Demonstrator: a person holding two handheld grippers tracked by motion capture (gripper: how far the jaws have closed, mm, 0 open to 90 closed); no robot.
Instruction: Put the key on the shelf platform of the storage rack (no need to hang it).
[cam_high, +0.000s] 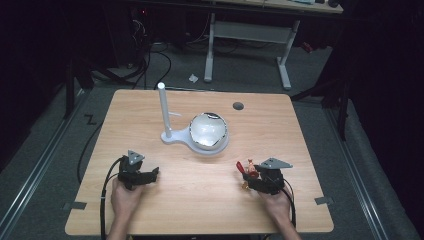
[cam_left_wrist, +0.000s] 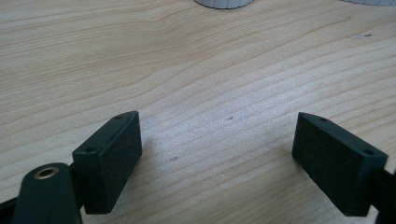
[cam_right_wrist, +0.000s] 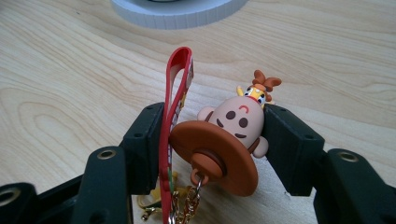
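A keychain figure (cam_right_wrist: 236, 119) with a round face, a brown hat and a red strap (cam_right_wrist: 177, 79) sits squeezed between the black jaws of my right gripper (cam_right_wrist: 212, 135), which is shut on it. Its gold chain (cam_right_wrist: 184, 205) dangles below the hat. From above, the keychain (cam_high: 246, 169) shows at the tip of the right gripper (cam_high: 248, 176), near the table's front right. My left gripper (cam_high: 154, 175) rests at the front left. In its own view the left gripper (cam_left_wrist: 217, 144) stands open over bare wood, with nothing between the jaws.
A white stand (cam_high: 172, 137) with a tall upright post (cam_high: 163, 107) and a shiny bowl (cam_high: 207, 129) sits mid-table, beyond both grippers. Its white base (cam_right_wrist: 177, 11) lies just ahead of the right gripper. A round cable hole (cam_high: 238, 106) marks the table's far side.
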